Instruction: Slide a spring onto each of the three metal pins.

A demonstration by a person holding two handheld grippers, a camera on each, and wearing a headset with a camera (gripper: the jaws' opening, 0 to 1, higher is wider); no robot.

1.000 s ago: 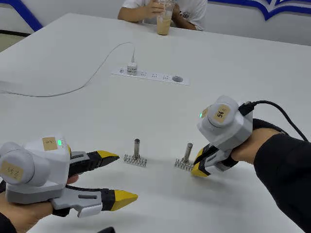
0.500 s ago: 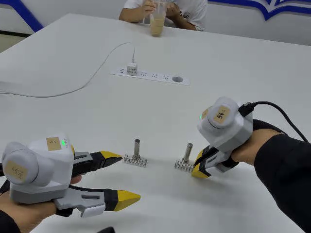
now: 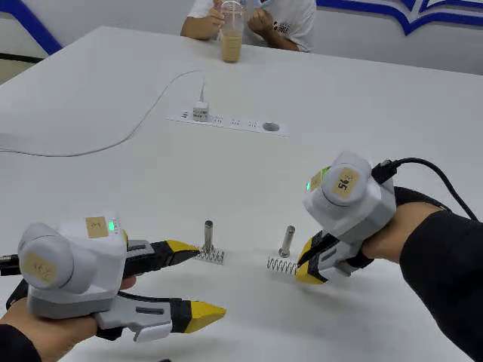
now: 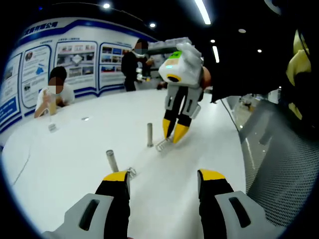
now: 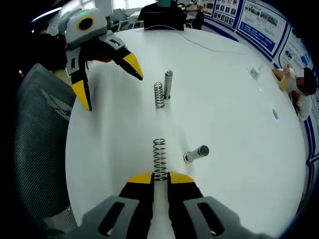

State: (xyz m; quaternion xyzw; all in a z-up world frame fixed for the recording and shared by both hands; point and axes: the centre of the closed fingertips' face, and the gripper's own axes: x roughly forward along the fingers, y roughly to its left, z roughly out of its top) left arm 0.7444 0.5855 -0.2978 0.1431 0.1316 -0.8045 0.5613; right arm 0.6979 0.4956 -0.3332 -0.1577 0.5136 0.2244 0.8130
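Two metal pins stand upright on the white table, the left pin and the right pin. Beside each lies a spring: the left spring and the right spring. My right gripper is low on the table, shut on the near end of the right spring, with the right pin just beside it. My left gripper is open, its upper tip close to the left spring and the left pin. Nothing is between its fingers.
A white power strip with a plug and a cable lies mid-table. A person with a cup sits at the far edge. A mesh chair stands beside the table's near edge.
My left gripper has moved forward, so its upper tip is nearer the left pin and spring. The right gripper has stayed on the right spring, barely shifting.
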